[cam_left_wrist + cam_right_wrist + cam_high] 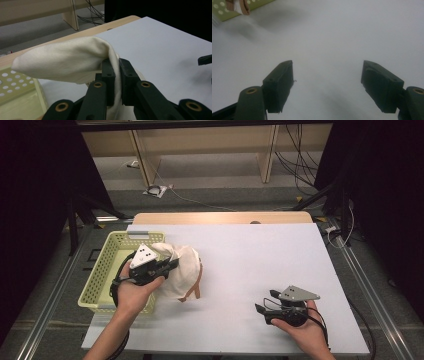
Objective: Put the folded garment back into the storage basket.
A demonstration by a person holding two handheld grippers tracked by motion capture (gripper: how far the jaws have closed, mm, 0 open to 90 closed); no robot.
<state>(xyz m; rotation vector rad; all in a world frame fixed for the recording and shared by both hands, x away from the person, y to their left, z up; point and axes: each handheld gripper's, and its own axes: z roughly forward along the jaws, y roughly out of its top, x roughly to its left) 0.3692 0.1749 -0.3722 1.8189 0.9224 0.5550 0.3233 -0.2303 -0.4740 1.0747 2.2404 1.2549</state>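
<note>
A cream cloth bag with brown straps hangs beside the yellow-green perforated basket at the table's left. My left gripper is shut on the cloth; in the left gripper view the fabric is pinched between the two black pads and folds over them. My right gripper rests low over the white table near the front right, held in a hand. Its jaws stand wide apart, with bare table between them.
The white table top spreads between the two hands. A wooden edge runs along its far side. Cables and furniture legs lie on the floor beyond. Metal rails flank the table.
</note>
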